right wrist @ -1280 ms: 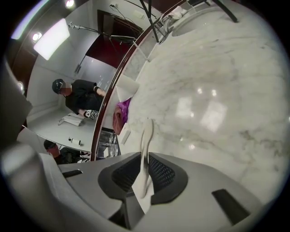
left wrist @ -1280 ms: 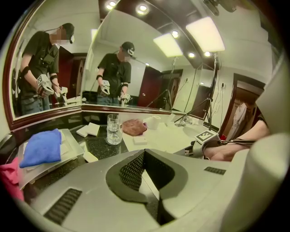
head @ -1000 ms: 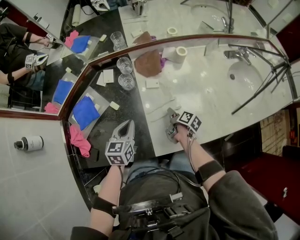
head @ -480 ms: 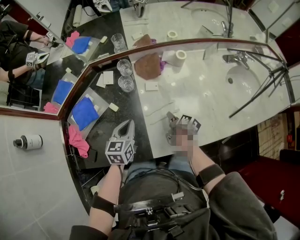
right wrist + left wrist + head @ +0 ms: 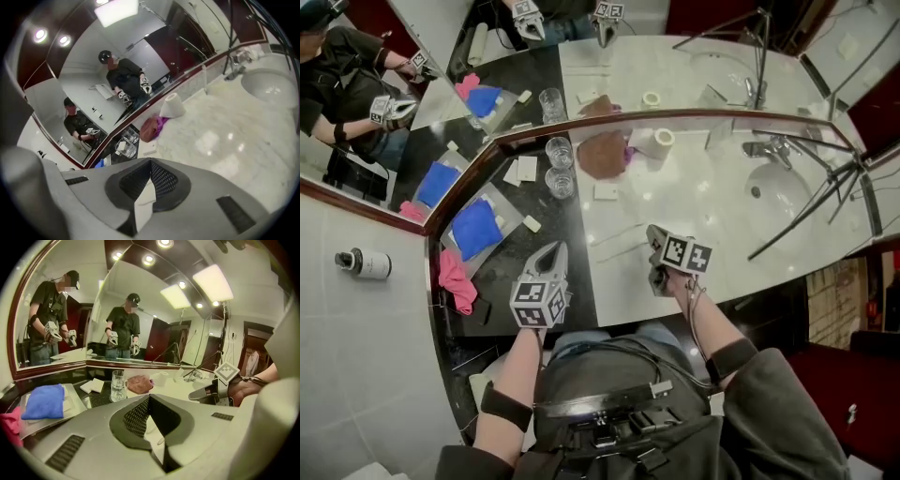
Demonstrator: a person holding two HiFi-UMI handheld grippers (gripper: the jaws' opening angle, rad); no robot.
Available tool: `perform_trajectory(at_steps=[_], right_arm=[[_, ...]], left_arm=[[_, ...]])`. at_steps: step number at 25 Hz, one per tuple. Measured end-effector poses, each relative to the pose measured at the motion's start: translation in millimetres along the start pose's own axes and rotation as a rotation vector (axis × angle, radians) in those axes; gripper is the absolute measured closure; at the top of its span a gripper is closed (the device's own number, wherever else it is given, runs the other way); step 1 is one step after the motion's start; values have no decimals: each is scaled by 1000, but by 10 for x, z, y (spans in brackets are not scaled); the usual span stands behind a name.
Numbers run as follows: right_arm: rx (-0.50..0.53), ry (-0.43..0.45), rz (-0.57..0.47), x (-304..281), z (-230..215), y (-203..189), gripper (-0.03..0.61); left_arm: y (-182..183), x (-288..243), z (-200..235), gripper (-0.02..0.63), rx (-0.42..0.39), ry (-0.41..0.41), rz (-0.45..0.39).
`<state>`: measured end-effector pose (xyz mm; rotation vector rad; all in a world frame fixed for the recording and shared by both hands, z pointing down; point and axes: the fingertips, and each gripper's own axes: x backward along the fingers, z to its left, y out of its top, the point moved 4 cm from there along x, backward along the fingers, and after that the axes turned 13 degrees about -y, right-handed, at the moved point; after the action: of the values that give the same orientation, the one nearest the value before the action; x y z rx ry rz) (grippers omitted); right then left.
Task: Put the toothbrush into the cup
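The right gripper (image 5: 655, 235) is hovering, jaws just snapped together on seemingly nothing, left gripper (image 5: 551, 252) shut too; it should be reopening astride the slim pale toothbrush (image 5: 623, 250)

I look into a bathroom, maybe of a hotel: a marble counter (image 5: 712, 220) with sink (image 5: 778, 187) and tap (image 5: 761, 148) at right, a wide mirror (image 5: 694, 75) at the far side, a paper roll (image 5: 663, 138).
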<state>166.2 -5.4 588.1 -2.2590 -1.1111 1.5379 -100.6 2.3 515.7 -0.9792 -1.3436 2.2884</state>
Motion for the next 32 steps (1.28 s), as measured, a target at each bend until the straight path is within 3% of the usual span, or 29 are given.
perform_trajectory(at_steps=[5, 10, 13, 21, 32], right_arm=[[245, 24, -100, 237, 74, 334, 571], [568, 4, -238, 463, 41, 540, 569], [677, 1, -297, 573, 9, 624, 569], [657, 25, -328, 687, -92, 835, 569], [621, 59, -312, 657, -102, 837, 569]], left_arm=[[28, 85, -44, 612, 9, 39, -29], [41, 112, -117, 612, 21, 78, -54], [52, 94, -179, 612, 22, 95, -68], [70, -22, -328, 612, 10, 113, -78], [82, -145, -347, 612, 17, 96, -57]])
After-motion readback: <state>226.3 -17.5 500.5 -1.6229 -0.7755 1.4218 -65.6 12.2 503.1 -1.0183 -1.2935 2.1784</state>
